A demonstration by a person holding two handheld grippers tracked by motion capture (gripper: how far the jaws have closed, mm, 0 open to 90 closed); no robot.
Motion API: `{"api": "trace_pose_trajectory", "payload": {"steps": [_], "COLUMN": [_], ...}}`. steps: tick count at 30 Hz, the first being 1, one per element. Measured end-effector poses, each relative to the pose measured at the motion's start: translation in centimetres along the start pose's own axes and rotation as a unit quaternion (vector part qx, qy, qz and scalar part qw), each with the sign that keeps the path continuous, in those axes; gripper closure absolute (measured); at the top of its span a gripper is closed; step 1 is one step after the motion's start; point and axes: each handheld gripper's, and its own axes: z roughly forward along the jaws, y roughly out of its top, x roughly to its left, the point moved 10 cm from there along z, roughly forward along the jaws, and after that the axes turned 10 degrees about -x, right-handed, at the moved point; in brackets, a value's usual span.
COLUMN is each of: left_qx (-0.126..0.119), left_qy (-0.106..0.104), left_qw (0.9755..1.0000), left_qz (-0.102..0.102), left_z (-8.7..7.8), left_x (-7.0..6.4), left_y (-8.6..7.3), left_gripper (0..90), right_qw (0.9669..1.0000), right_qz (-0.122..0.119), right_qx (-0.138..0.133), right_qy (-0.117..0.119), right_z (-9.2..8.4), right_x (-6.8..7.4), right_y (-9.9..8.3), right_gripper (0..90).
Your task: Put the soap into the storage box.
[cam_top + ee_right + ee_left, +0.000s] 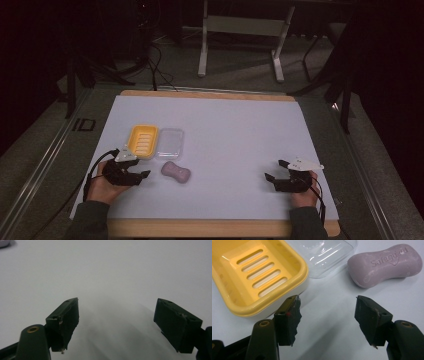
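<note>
We see 3 things clustered at the table's point(225, 125) near-left: a yellow dish point(143, 140), a clear lid point(170, 142) touching its right side, and a soap bar point(176, 172) just in front of the lid, apart from both. The left gripper point(141, 168), jaws spread, sits beside the dish's near corner with bare surface between its jaws; in the left gripper view the dish point(257, 277) crowds the left jaw while the soap point(385, 265) lies ahead to the right, open table between. The right gripper point(276, 170), jaws wide, faces bare table point(112, 272); the centre, far and right stretches lie unobstructed.
</note>
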Motion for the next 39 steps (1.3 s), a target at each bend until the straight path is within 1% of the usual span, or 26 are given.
{"api": "trace_pose_trajectory", "payload": {"steps": [1,6,7,9,13,16,18,19,20,22,24,27,28,32,39], "left_qx": [0.001,0.002,0.007,0.009,0.007,0.004,0.006,0.006,0.008,0.007,0.01,0.012,0.013,0.022,0.025], "left_qy": [-0.004,-0.008,-0.008,-0.01,-0.023,-0.031,-0.035,-0.035,-0.039,-0.048,-0.052,-0.061,-0.065,-0.073,-0.085], "left_qw": [1.0,1.0,0.9999,0.9999,0.9996,0.9992,0.9989,0.9989,0.9985,0.998,0.9974,0.9967,0.9964,0.995,0.993], "left_qz": [0.0,0.002,0.006,0.009,0.017,0.023,0.031,0.031,0.038,0.041,0.048,0.052,0.054,0.064,0.078], "left_z": [0.0,-0.1,-0.1,-0.1,-0.3,-0.4,-0.3,-0.3,-0.3,-0.2,-0.1,0.0,0.1,0.3,0.6], "left_x": [-0.1,-0.1,-0.1,-0.2,-0.6,-0.9,-1.0,-1.0,-1.2,-1.5,-1.7,-2.1,-2.2,-2.7,-3.7], "left_y": [0.0,0.0,-0.1,0.0,0.5,0.9,1.1,1.1,1.3,1.5,1.6,1.8,1.8,1.9,2.6], "left_gripper": [37.7,38.3,38.9,39.9,44.3,50.1,55.1,57.4,60.8,69.2,76.6,87.3,89.6,90.0,90.0], "right_qw": [1.0,1.0,1.0,1.0,1.0,1.0,1.0,1.0,1.0,1.0,1.0,1.0,1.0,1.0,1.0], "right_qz": [-0.001,-0.001,-0.001,-0.001,-0.001,-0.001,-0.002,-0.002,-0.002,-0.002,-0.002,-0.001,-0.001,0.0,0.0], "right_qx": [-0.001,-0.001,0.0,0.0,0.0,-0.001,-0.002,-0.002,-0.002,-0.003,-0.003,-0.003,-0.003,-0.002,-0.003], "right_qy": [0.0,0.001,0.0,0.0,0.0,0.0,0.001,0.001,0.0,0.0,0.0,0.0,0.0,0.0,0.0], "right_z": [0.0,0.0,0.0,0.0,0.0,0.0,0.0,0.0,0.0,0.0,0.0,0.0,0.0,-0.1,-0.1], "right_x": [0.0,0.0,0.0,0.0,0.1,0.0,0.0,0.0,0.0,0.0,0.0,0.0,0.0,0.0,0.0], "right_y": [0.0,0.0,0.0,0.0,0.0,0.0,0.0,0.0,0.0,0.0,0.0,0.0,0.0,0.0,0.0], "right_gripper": [19.8,19.8,19.8,19.9,19.9,19.9,19.9,19.9,19.9,19.9,19.9,19.9,19.9,19.9,20.0]}}
